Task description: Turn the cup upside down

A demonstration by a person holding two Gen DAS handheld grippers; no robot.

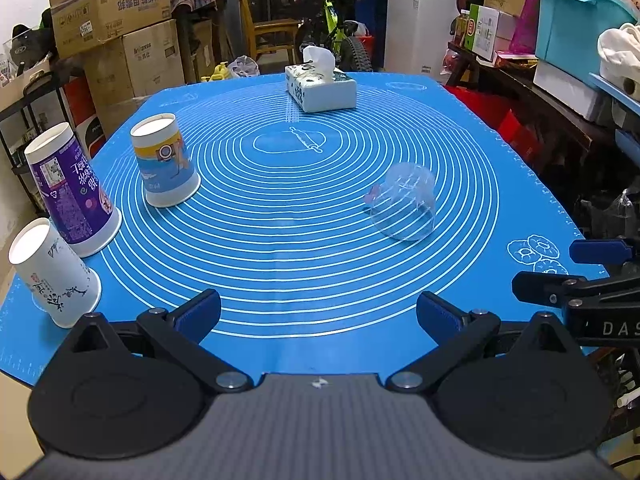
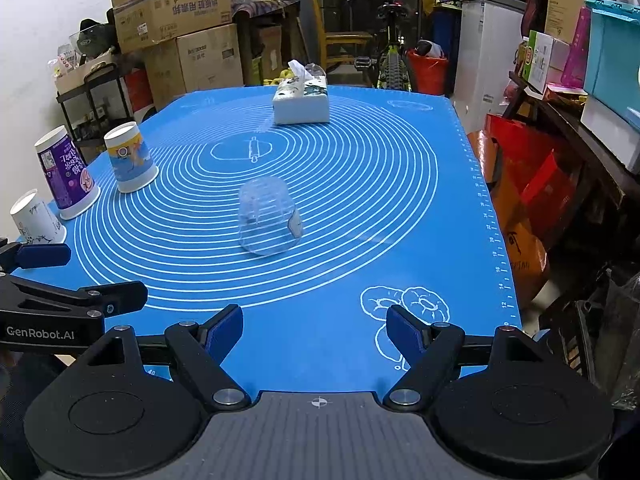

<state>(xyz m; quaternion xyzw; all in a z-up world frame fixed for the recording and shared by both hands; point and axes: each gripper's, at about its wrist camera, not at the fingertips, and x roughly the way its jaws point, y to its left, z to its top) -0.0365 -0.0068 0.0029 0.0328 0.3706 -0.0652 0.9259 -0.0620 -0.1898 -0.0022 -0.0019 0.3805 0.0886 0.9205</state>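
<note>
A clear plastic cup (image 1: 406, 204) stands upside down on the blue mat (image 1: 304, 248), right of centre; it also shows in the right wrist view (image 2: 267, 218). Three paper cups stand upside down along the left edge: a blue and yellow one (image 1: 165, 160), a purple one (image 1: 72, 192) and a white one (image 1: 54, 272). They show too in the right wrist view: blue and yellow (image 2: 130, 157), purple (image 2: 66, 172), white (image 2: 37, 218). My left gripper (image 1: 318, 316) is open and empty near the front edge. My right gripper (image 2: 316, 334) is open and empty, short of the clear cup.
A tissue box (image 1: 320, 82) sits at the far side of the mat, also in the right wrist view (image 2: 301, 100). Cardboard boxes (image 1: 116, 12) stack behind on the left. A bicycle (image 1: 336, 28) and a white cabinet (image 1: 420, 20) stand behind. Cluttered shelves (image 2: 580, 100) line the right.
</note>
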